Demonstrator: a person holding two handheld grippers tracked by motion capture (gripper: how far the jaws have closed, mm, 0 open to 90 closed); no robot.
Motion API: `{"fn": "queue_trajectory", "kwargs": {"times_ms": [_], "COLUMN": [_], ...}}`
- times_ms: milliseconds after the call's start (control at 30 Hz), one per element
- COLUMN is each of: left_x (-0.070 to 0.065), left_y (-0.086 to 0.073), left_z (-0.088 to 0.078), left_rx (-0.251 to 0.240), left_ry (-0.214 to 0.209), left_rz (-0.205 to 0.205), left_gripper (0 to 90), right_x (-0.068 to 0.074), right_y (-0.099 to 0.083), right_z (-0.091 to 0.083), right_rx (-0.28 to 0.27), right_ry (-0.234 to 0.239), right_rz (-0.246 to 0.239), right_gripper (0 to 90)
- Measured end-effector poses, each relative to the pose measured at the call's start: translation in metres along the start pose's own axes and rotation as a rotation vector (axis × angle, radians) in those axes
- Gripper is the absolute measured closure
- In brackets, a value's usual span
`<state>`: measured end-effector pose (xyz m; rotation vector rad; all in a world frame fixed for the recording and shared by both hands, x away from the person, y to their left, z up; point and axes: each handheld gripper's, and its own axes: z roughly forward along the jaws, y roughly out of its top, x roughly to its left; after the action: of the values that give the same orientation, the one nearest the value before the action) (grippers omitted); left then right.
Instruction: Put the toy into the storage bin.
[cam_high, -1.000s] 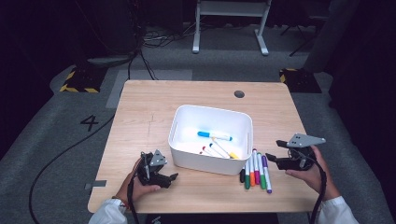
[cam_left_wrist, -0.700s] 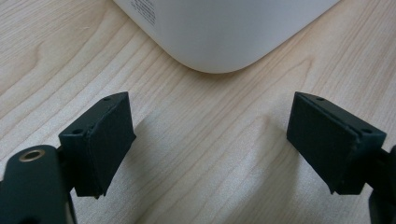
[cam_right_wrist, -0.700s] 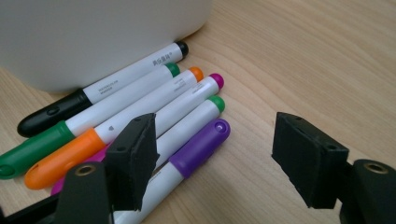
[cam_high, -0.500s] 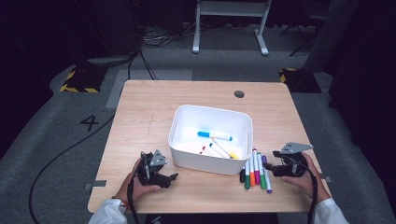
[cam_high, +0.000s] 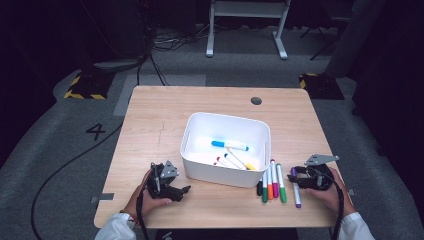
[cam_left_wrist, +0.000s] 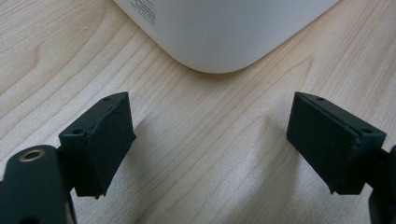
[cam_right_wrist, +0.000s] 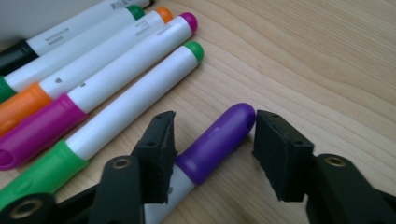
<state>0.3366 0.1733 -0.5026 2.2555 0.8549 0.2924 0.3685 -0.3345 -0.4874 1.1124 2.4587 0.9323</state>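
A purple-capped marker (cam_right_wrist: 223, 131) lies on the wooden table (cam_high: 160, 120), rightmost of a row of markers (cam_high: 270, 182) beside a white bin (cam_high: 223, 173). My right gripper (cam_right_wrist: 212, 140) is low over the table with the purple cap between its jaws. The jaws have just been closing, and a narrow gap still shows at the right pad. In the high view the purple marker (cam_high: 296, 193) lies under my right gripper (cam_high: 299, 177). My left gripper (cam_high: 183, 190) rests on the table left of the bin. In the left gripper view the left gripper (cam_left_wrist: 210, 140) is open with nothing between its jaws.
The bin holds a blue-capped marker (cam_high: 229, 145) and a few more. Green (cam_right_wrist: 135, 100), magenta, orange and black-capped markers lie side by side next to the purple one. The bin's corner (cam_left_wrist: 219, 32) stands just ahead of the left jaws. A dark hole (cam_high: 256, 100) marks the table's far side.
The right gripper has come down and leftward to the purple marker, and its jaws stand narrower around the cap. The left gripper has kept still.
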Motion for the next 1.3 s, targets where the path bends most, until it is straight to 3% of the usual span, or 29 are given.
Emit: {"fn": "queue_trajectory", "kwargs": {"times_ms": [233, 400, 600, 800, 1067, 1300], "left_x": [0.0, 0.0, 0.0, 0.0, 0.0, 0.0], "left_y": [0.0, 0.0, 0.0, 0.0, 0.0, 0.0], "left_z": [0.0, 0.0, 0.0, 0.0, 0.0, 0.0], "left_rx": [0.0, 0.001, 0.0, 0.0, 0.001, 0.0], "left_ry": [0.0, 0.0, 0.0, 0.0, 0.0, 0.0], "left_rz": [0.0, 0.0, 0.0, 0.0, 0.0, 0.0], "left_gripper": [14.9, 14.9, 14.9, 14.9, 14.9, 14.9], "right_x": [-0.003, 0.0, 0.005, 0.006, 0.002, 0.002], "right_y": [-0.003, -0.003, -0.001, 0.0, 0.002, 0.009], "right_z": [-0.003, -0.002, 0.0, 0.001, -0.01, -0.026], "right_rx": [-0.015, -0.021, -0.025, -0.025, -0.103, -0.177], "right_ry": [-0.029, -0.043, 0.0, 0.004, 0.015, 0.038], "right_rz": [0.011, 0.008, -0.014, -0.023, 0.003, -0.017], "right_gripper": [73.9, 74.8, 74.8, 74.9, 75.1, 75.2]}}
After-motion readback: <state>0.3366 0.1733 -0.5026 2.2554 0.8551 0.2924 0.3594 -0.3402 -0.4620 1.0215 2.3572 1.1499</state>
